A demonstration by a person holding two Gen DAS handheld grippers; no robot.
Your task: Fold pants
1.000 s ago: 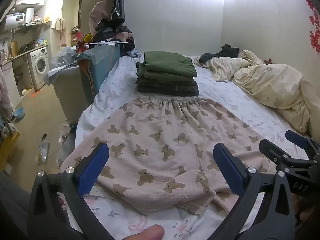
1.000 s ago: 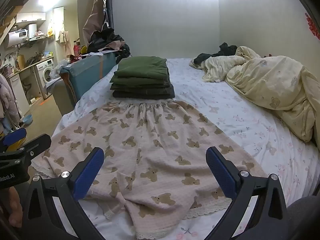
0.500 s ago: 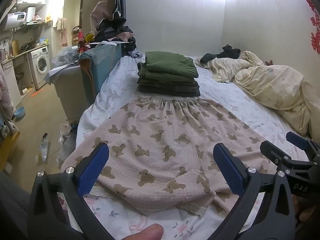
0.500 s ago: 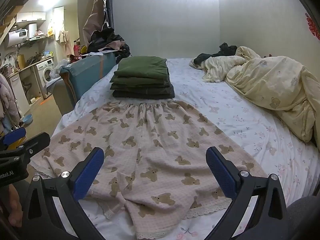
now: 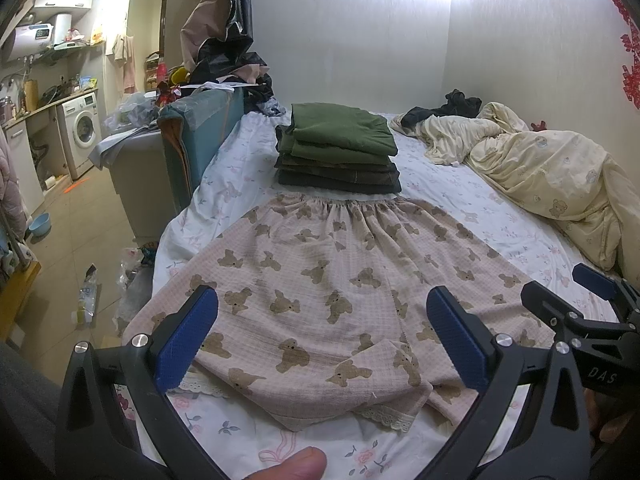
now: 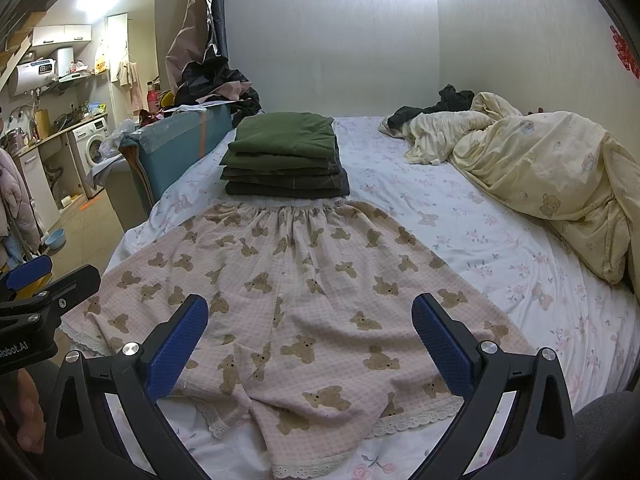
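Bed (image 5: pixel 460 208), pants (image 5: pixel 320 280) flat, tools spread

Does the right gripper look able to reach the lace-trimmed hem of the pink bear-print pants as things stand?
Probably yes. The right gripper hangs open above the pink bear-print pants, and the lace-trimmed hem lies flat on the bed with nothing covering it.

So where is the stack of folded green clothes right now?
In both wrist views the stack of folded green clothes sits mid-bed, just beyond the waistband of the bear-print pants, left of the cream duvet.
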